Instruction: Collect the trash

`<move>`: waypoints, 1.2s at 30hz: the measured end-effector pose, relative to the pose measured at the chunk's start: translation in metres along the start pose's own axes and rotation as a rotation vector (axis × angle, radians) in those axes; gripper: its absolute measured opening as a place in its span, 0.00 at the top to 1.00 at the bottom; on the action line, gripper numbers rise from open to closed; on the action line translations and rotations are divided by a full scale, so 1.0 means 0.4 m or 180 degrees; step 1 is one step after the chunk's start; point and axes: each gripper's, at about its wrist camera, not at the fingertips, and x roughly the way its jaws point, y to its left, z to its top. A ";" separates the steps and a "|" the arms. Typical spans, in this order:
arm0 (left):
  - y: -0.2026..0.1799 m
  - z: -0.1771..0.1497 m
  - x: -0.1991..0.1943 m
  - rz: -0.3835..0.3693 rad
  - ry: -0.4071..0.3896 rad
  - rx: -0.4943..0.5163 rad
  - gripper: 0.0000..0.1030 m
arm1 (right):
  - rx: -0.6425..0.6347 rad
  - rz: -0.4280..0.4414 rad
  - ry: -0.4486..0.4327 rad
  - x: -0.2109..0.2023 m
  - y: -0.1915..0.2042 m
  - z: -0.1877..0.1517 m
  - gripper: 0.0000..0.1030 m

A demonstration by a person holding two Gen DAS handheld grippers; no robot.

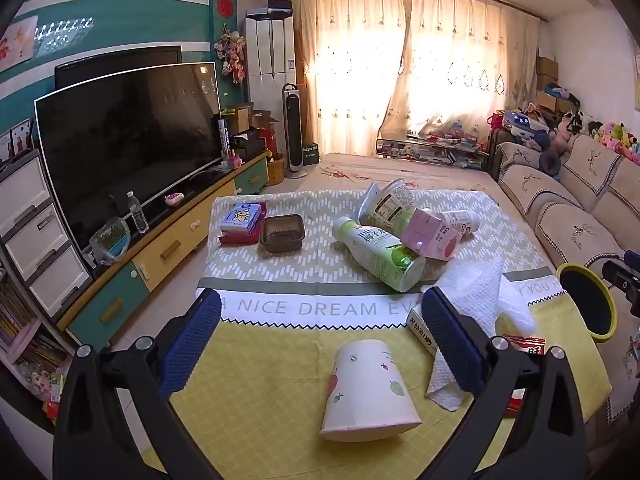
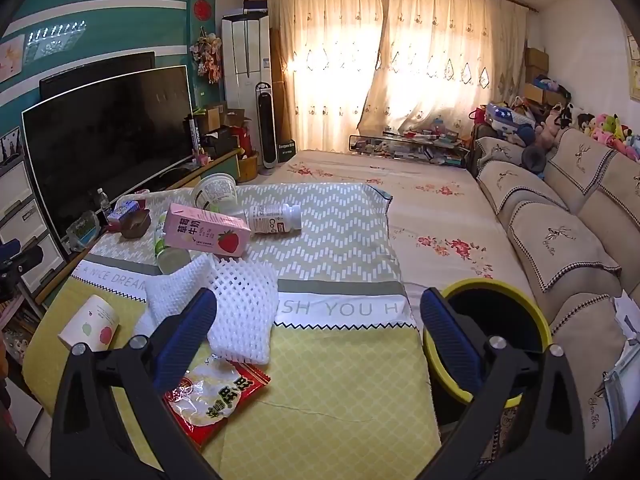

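Left wrist view: 1 paper cup (image 1: 368,392), 2 bottles, 1 carton (image 1: 430,238); both tongs spread, empty.

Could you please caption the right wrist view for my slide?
Open right tongs above a snack wrapper and foam net, bin alongside.

- The left gripper (image 1: 320,340) hangs open over the yellow-and-white cloth-covered surface (image 1: 280,420), its blue-padded fingers (image 1: 192,344) wide apart.
- A white paper cup with fruit prints (image 1: 366,392) lies on its side between them, touching neither.
- A white paper towel (image 1: 472,312) lies right.
- A green-and-white plastic bottle (image 1: 380,254) lies farther off.
- A yellow-rimmed black bin (image 1: 588,300) stands far right.
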 end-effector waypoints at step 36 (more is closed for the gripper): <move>-0.010 -0.004 -0.006 -0.0037 -0.0014 0.0045 0.04 | 0.0006 0.0019 0.0032 0.015 0.000 -0.007 0.06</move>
